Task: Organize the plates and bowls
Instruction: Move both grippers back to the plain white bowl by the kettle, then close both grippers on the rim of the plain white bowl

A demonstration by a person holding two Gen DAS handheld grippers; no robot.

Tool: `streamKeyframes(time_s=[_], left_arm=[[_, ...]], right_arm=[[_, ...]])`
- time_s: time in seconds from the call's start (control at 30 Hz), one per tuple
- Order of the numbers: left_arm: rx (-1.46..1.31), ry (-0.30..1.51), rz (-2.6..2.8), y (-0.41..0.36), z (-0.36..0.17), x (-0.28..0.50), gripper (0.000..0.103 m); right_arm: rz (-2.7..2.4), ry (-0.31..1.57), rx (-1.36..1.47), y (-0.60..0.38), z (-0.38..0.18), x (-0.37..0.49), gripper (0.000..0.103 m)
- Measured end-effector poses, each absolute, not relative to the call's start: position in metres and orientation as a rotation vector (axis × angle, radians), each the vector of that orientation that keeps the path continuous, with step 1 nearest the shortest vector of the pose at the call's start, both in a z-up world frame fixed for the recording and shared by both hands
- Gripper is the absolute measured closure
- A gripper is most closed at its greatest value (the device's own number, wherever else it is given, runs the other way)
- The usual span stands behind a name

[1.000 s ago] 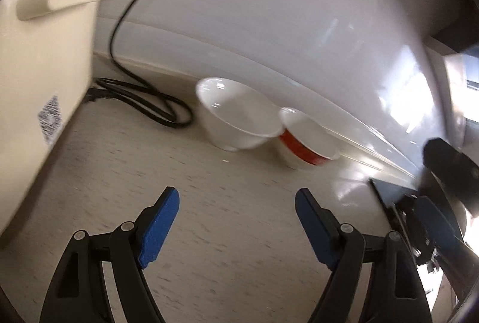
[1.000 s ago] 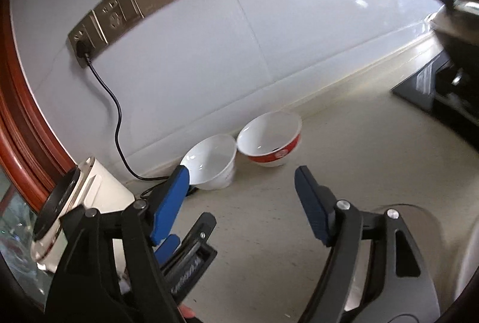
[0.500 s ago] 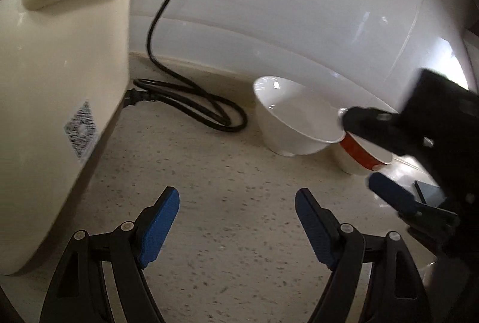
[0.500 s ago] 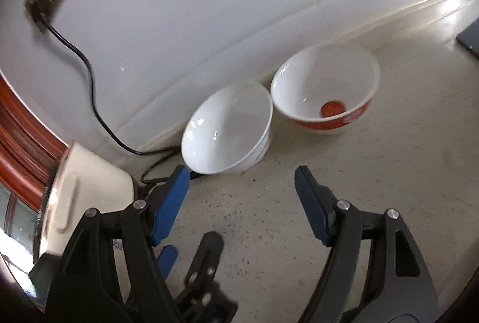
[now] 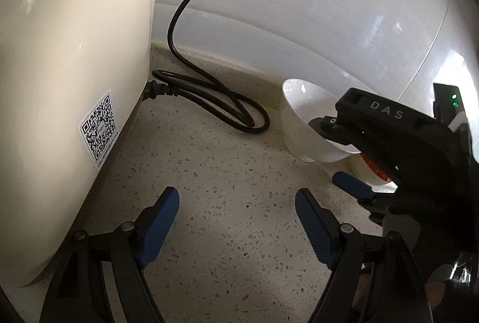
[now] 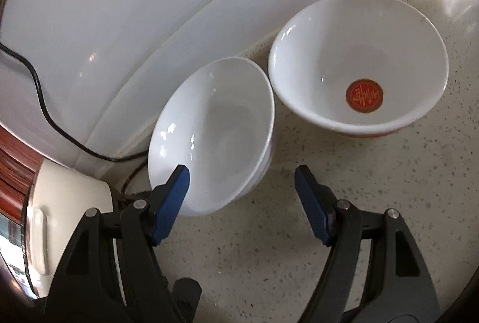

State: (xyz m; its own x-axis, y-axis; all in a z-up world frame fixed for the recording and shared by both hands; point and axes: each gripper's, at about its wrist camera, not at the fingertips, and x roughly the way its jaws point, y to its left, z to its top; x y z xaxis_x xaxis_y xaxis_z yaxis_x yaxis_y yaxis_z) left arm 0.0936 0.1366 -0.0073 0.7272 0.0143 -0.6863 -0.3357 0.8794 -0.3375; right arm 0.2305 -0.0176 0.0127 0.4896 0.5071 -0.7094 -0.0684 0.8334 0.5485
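My right gripper (image 6: 241,188) has dropped in close over the plain white bowl (image 6: 215,131), jaws apart and empty; red-marked bowl (image 6: 359,65) just beside it; left gripper (image 5: 236,221) open over bare counter (image 5: 227,167)

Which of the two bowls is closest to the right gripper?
The plain white bowl, left of the red-banded bowl with the red emblem inside. The open right gripper has one fingertip overlapping its near rim.

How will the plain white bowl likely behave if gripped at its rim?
The plain white bowl looks glazed and glossy, so probably slippery and breakable. Its narrow foot suggests it may tip. It sits near the red-banded bowl, so they could knock together.
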Motion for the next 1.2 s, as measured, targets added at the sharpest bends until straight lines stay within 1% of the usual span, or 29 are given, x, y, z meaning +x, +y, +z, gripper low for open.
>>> streamKeyframes(time_s=[0.13,0.2,0.23,0.27,0.3,0.37,0.4,0.7,0.83,1.0,1.1,1.13,1.2], left_arm=[[-0.473,0.737,0.2,0.137,-0.008,0.096,0.023],[-0.49,0.74,0.195,0.139,-0.009,0.096,0.023],[-0.497,0.743,0.194,0.141,-0.01,0.096,0.023],[-0.504,0.746,0.192,0.142,-0.01,0.096,0.023],[-0.505,0.748,0.192,0.142,-0.009,0.094,0.023],[-0.504,0.749,0.193,0.141,-0.008,0.093,0.023],[-0.505,0.75,0.193,0.141,-0.008,0.093,0.023],[-0.52,0.749,0.165,0.14,-0.006,0.093,0.022],[-0.57,0.706,0.06,0.137,0.004,0.087,0.022],[-0.536,0.616,0.008,0.13,0.026,0.076,0.022],[-0.52,0.623,0.005,0.128,0.027,0.079,0.022],[-0.534,0.62,-0.014,0.13,0.025,0.078,0.02],[-0.571,0.622,-0.016,0.135,0.025,0.078,0.019]], right_arm=[[0.364,1.0,0.494,-0.018,0.011,0.236,0.028],[0.363,0.995,0.509,-0.019,0.009,0.236,0.031],[0.362,0.994,0.512,-0.018,0.008,0.236,0.037],[0.362,0.994,0.511,-0.018,0.006,0.237,0.045],[0.362,0.995,0.505,-0.017,0.005,0.238,0.05],[0.355,0.992,0.496,-0.016,0.003,0.239,0.064],[0.346,0.989,0.492,-0.016,0.001,0.24,0.068],[0.363,0.995,0.455,-0.023,-0.003,0.238,0.079],[0.39,1.003,0.445,-0.03,-0.004,0.228,0.08],[0.409,1.008,0.433,-0.047,0.0,0.212,0.081],[0.409,1.02,0.416,-0.046,0.001,0.206,0.083],[0.411,1.025,0.434,-0.052,0.002,0.203,0.083],[0.411,1.011,0.398,-0.058,0.01,0.194,0.083]])
